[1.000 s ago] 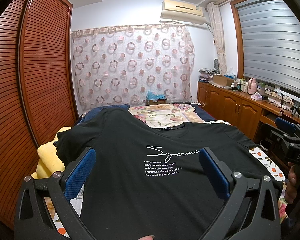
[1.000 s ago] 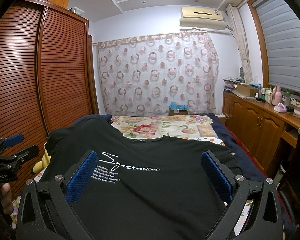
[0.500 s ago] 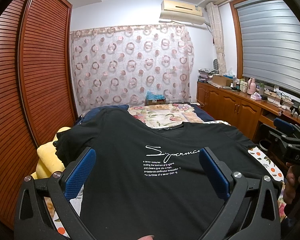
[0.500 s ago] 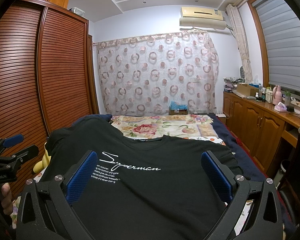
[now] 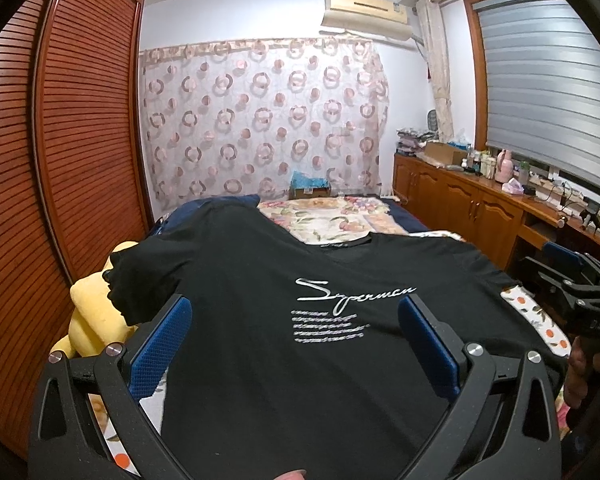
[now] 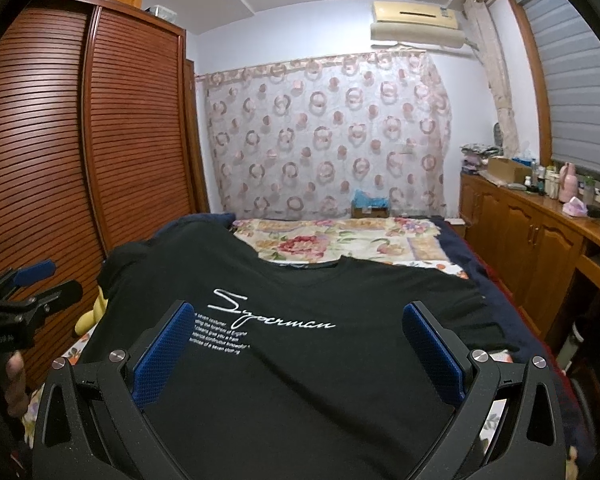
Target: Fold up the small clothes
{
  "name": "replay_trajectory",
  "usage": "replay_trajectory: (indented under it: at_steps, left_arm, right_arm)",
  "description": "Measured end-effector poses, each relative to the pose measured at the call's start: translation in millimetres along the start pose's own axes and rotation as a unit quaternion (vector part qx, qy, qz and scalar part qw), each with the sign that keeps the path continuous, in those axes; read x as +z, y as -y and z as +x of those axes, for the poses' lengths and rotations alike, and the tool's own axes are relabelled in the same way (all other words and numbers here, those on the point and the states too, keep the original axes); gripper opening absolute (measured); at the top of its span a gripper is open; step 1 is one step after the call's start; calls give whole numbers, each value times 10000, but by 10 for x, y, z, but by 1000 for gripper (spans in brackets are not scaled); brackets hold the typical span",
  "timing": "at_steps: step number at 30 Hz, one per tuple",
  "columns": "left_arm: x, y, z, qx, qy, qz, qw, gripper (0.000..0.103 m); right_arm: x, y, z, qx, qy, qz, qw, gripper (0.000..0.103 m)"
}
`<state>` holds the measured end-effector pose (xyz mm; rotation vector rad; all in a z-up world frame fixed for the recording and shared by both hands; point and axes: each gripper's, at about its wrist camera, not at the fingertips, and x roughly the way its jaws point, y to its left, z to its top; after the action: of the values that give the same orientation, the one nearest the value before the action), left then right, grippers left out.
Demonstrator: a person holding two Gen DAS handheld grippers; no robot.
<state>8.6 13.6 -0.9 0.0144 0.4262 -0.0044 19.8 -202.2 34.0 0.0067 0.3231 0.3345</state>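
A black T-shirt with white script lettering lies spread front-up on the bed, its collar away from me. My left gripper hovers open over the shirt's lower left part, blue pads wide apart with nothing between them. My right gripper hovers open over the lower right part, likewise empty. Each gripper shows at the edge of the other's view: the right gripper held by a hand at the far right, the left gripper at the far left.
The bed carries a floral quilt beyond the shirt. A yellow plush toy lies at its left edge beside the slatted wooden wardrobe. A wooden cabinet with bottles and boxes runs along the right wall.
Both views have tipped slightly downward toward the shirt. The shirt lies as before and both grippers stay open.
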Motion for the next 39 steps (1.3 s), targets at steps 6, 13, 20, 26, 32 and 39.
replay_trajectory:
  at_steps: [6, 13, 20, 26, 32, 39]
  left_arm:
    - [-13, -347, 268, 44, -311, -60, 9995, 103]
    - [0, -828, 594, 334, -628, -241, 9972, 103]
    - [74, -1312, 879, 398, -789, -592, 9943, 103]
    - [151, -1732, 1065, 352, -811, -1003, 9910, 90]
    - [177, -2024, 1379, 200, -1081, -1335, 9849, 60]
    - [191, -2324, 1733, 135, -1320, -1749, 9756, 58]
  right_arm:
    - [58, 39, 255, 221, -241, -181, 9993, 103]
    - [177, 217, 673, 602, -660, -296, 9956, 102]
    - [388, 398, 1196, 855, -1131, -462, 9888, 102]
    - [591, 476, 1711, 990, -1515, -536, 9820, 102]
    - [795, 458, 2245, 1082, -1744, -630, 9767, 102]
    - [927, 478, 2586, 1173, -1863, -614, 9735, 102]
